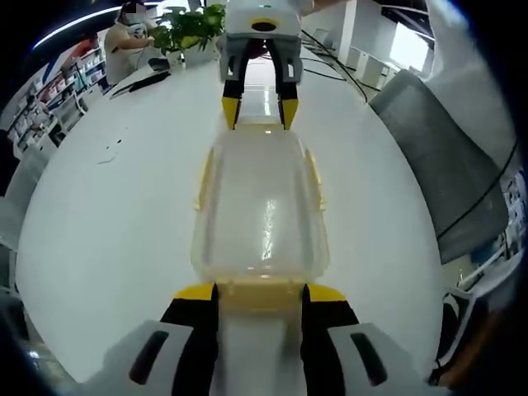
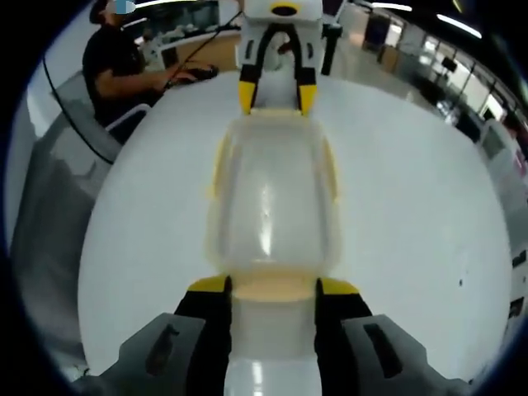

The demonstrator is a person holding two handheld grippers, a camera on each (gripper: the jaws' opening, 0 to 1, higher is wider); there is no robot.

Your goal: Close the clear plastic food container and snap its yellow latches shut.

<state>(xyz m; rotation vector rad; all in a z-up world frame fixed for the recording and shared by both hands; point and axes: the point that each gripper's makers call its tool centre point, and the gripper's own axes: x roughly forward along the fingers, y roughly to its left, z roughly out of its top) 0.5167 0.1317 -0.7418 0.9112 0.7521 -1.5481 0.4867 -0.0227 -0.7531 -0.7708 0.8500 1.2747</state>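
The clear container (image 1: 262, 216) lies lid-on at mid-frame on the white tabletop (image 1: 107, 223), between the two tongs. The left tongs (image 1: 261, 292) stand released astride the near end latch (image 1: 261, 293); the right tongs (image 2: 272, 285) likewise at the opposite end. Best to press both end latches squarely, together — then the side latches (image 1: 314, 177).

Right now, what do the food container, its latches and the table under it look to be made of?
Container: clear, glossy plastic by the look; the white table shows through it and a light streak reflects on the lid.
Latches: opaque yellow plastic, apparently, lying along the rim.
Table: smooth white surface with soft reflections, perhaps laminate; the frames leave that open.
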